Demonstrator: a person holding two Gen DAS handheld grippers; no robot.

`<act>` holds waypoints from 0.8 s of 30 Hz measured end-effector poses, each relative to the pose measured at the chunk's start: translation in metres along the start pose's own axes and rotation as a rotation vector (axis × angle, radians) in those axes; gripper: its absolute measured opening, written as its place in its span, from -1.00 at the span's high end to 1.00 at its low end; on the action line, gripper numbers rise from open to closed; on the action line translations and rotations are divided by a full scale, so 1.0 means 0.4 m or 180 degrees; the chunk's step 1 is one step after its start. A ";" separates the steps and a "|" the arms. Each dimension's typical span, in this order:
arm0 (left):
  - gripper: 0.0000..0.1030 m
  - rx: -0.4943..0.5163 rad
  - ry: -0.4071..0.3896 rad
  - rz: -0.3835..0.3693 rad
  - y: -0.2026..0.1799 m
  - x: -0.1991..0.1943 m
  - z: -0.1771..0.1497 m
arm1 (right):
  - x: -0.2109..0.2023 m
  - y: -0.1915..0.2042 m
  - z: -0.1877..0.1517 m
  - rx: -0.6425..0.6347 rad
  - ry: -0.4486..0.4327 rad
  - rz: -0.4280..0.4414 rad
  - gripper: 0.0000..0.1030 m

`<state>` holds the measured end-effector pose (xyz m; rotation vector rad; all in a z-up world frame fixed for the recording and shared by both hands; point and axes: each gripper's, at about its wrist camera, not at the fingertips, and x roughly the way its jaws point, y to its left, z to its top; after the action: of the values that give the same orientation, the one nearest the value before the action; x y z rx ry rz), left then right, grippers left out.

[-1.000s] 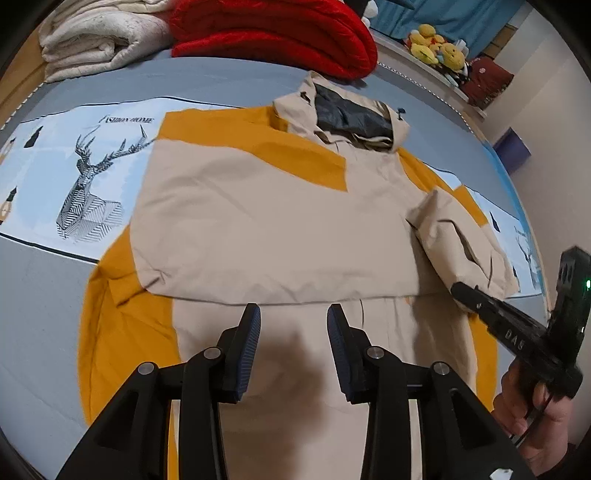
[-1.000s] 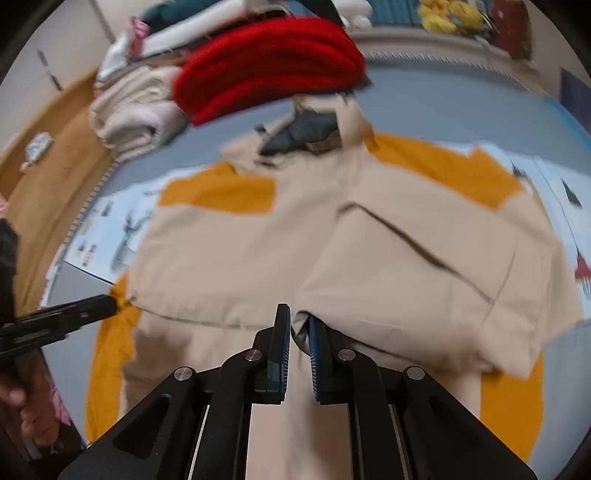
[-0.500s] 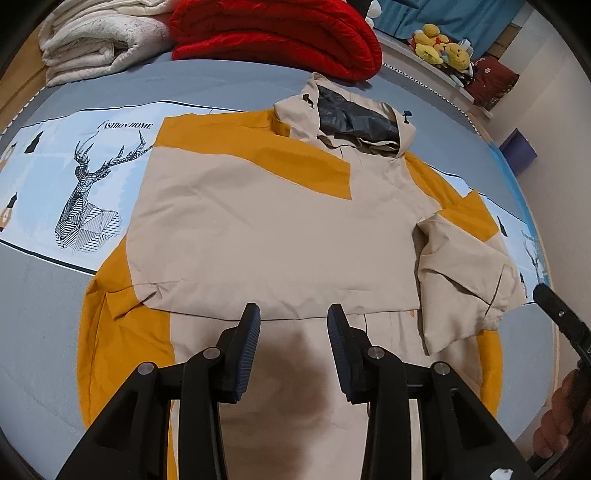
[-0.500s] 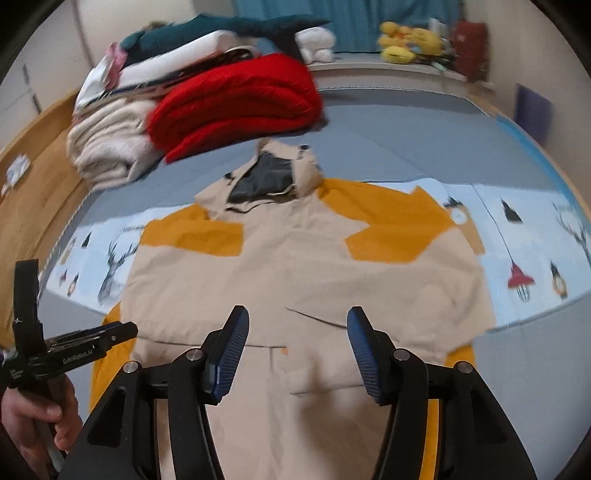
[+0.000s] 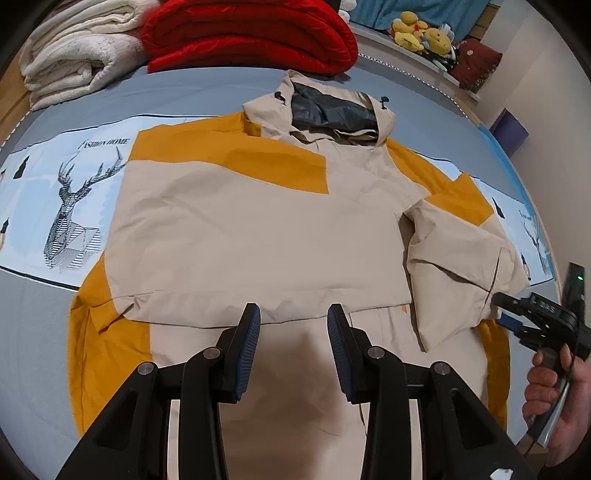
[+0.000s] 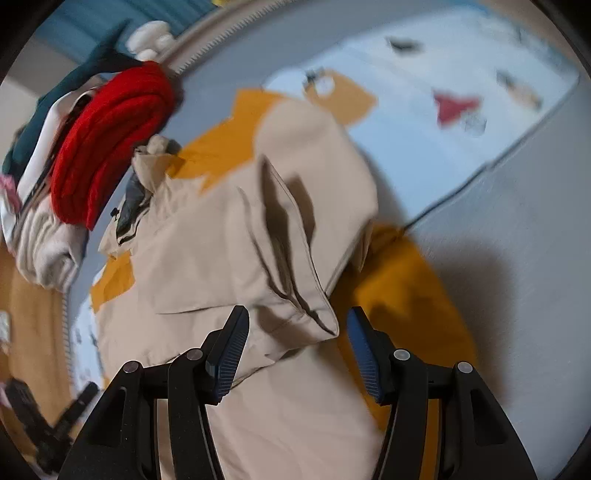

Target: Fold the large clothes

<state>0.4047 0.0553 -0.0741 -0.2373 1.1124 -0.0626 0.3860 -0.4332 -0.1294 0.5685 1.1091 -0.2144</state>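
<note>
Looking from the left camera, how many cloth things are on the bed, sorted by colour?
Beige and orange: 1, the jacket spread flat.
Red: 1, a folded blanket beyond the jacket's hood.
Cream: 1, a folded blanket beside the red one.
Total: 3, not counting the printed sheet underneath.

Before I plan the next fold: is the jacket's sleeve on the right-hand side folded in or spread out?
Folded in. The beige sleeve lies doubled over the jacket body, its cuff end on the front panel rather than out on the bed.
</note>
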 end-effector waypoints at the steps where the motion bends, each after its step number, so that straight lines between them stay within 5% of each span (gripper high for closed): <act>1: 0.33 0.0024 0.0002 -0.0015 -0.007 0.002 -0.001 | 0.021 -0.010 0.000 0.0083 0.0068 0.0024 -0.10; 3: 0.33 0.0118 -0.0012 -0.0066 -0.025 0.003 -0.004 | 0.042 -0.021 -0.001 0.0203 0.0139 0.0069 0.00; 5: 0.33 0.0233 -0.0047 -0.0123 -0.046 0.000 -0.007 | 0.038 -0.013 -0.011 0.0270 0.0073 0.0094 0.52; 7: 0.33 0.0344 -0.0092 -0.0206 -0.069 -0.006 -0.010 | 0.023 0.026 -0.022 0.0150 -0.0049 0.0139 0.65; 14: 0.33 0.0468 -0.0124 -0.0792 -0.137 -0.009 -0.011 | -0.059 0.278 -0.102 -0.0863 -0.0465 0.0663 0.69; 18: 0.23 0.0494 -0.0145 -0.0998 -0.164 -0.009 -0.008 | -0.061 0.403 -0.160 -0.1352 -0.0353 0.1151 0.69; 24: 0.18 0.0422 -0.0155 -0.0898 -0.153 0.007 0.000 | -0.038 0.491 -0.228 -0.1681 -0.0035 0.1550 0.64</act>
<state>0.4102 -0.0047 -0.0629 -0.2742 1.0158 -0.3788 0.3937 -0.2216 -0.0816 0.3439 0.9341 0.4862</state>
